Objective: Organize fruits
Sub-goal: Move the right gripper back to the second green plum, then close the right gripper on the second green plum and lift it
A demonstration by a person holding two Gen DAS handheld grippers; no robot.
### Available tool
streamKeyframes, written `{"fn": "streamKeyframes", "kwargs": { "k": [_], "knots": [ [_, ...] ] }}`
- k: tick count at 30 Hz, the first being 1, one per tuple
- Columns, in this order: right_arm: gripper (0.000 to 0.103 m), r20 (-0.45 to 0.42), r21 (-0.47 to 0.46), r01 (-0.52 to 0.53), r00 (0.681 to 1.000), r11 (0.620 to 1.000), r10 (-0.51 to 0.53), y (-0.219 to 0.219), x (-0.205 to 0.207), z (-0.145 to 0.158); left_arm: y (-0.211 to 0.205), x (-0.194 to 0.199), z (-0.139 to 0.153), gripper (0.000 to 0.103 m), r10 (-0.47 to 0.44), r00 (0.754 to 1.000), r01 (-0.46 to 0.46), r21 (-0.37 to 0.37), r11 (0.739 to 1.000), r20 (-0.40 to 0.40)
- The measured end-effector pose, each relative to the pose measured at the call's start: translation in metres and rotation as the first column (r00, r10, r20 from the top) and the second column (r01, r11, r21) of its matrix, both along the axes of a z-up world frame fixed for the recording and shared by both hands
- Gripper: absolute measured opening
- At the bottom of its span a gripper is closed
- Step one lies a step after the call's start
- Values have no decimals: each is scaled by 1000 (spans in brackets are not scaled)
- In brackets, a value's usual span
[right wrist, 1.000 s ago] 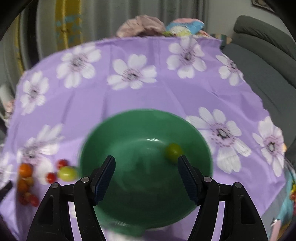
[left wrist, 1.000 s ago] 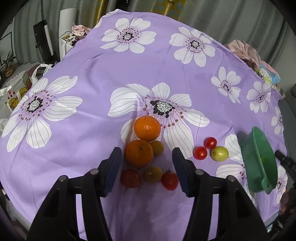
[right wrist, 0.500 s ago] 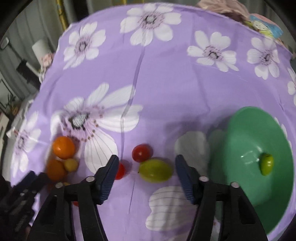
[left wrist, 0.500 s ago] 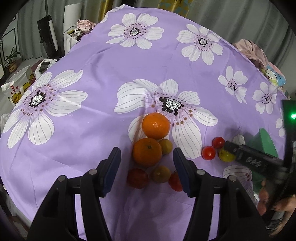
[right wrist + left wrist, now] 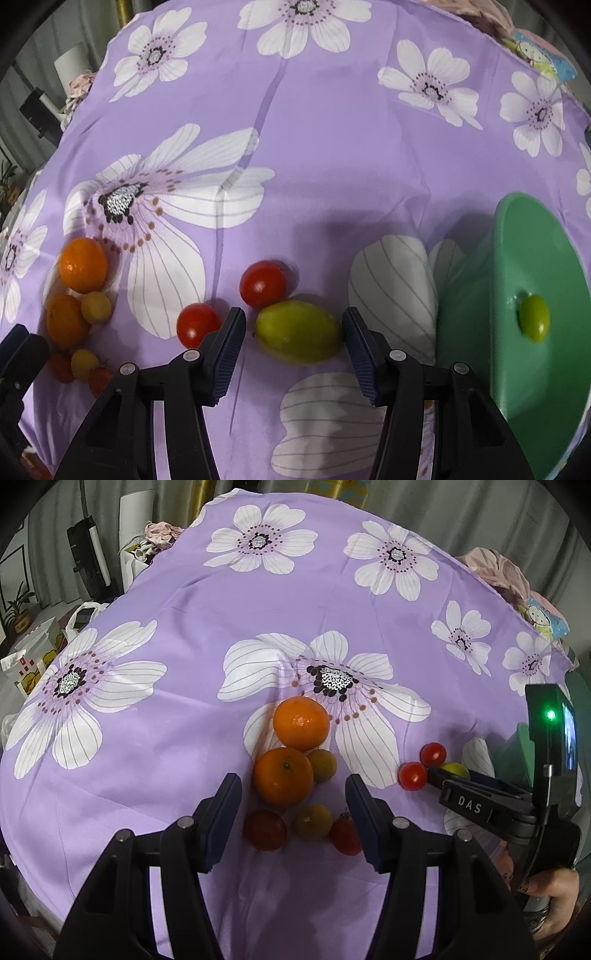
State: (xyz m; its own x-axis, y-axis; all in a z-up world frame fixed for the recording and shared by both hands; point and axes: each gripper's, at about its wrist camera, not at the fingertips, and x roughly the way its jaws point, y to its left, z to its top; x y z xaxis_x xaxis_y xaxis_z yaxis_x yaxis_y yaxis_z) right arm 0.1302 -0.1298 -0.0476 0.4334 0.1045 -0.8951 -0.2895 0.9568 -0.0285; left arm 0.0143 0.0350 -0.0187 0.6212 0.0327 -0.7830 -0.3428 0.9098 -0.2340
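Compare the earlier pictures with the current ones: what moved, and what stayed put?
The right tool swung from above the green bowl leftward and down to straddle the yellow-green fruit; whether it grips yet is unclear. The left tool, the oranges and the tomatoes stayed put.

Illumination is moderate and even, diffuse, from above. The purple flower-printed cloth (image 5: 184,738) reads clearly in both views. Soft shadows lie beneath the round orange citrus fruit (image 5: 301,722) and beside the green plastic bowl (image 5: 495,295) near the cloth's right edge. Small glare spots show on the glossy red cherry tomato (image 5: 263,283) and inside the bowl. Focus is sharp; no motion blur. Strong fisheye curvature bends the cloth's edges; all four corners are vignetted black. The background is dim.
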Motion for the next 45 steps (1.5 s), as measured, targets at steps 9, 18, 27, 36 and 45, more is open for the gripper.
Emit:
{"fn": "streamKeyframes", "kwargs": {
  "k": [9,18,27,36,45],
  "knots": [
    [47,-9,130,-52,999,990,54,-5,-33,13,2,0,-1,58,14,1000,-14,-4,1000,0],
    [48,-181,255,-157,962,954,206,14,-57,-4,-3,1,0,57,0,1000,0,16,1000,-3],
    [48,-184,267,-136,965,954,189,10,-52,0,-9,0,0,57,-10,1000,10,29,1000,-3],
    [50,-118,402,-92,981,911,152,-11,-43,12,-26,4,-2,56,-67,998,68,62,996,-20],
    [43,-177,423,-18,979,906,102,-26,-41,11,-51,5,-6,53,-229,973,227,-60,972,-32]
  ]
}}
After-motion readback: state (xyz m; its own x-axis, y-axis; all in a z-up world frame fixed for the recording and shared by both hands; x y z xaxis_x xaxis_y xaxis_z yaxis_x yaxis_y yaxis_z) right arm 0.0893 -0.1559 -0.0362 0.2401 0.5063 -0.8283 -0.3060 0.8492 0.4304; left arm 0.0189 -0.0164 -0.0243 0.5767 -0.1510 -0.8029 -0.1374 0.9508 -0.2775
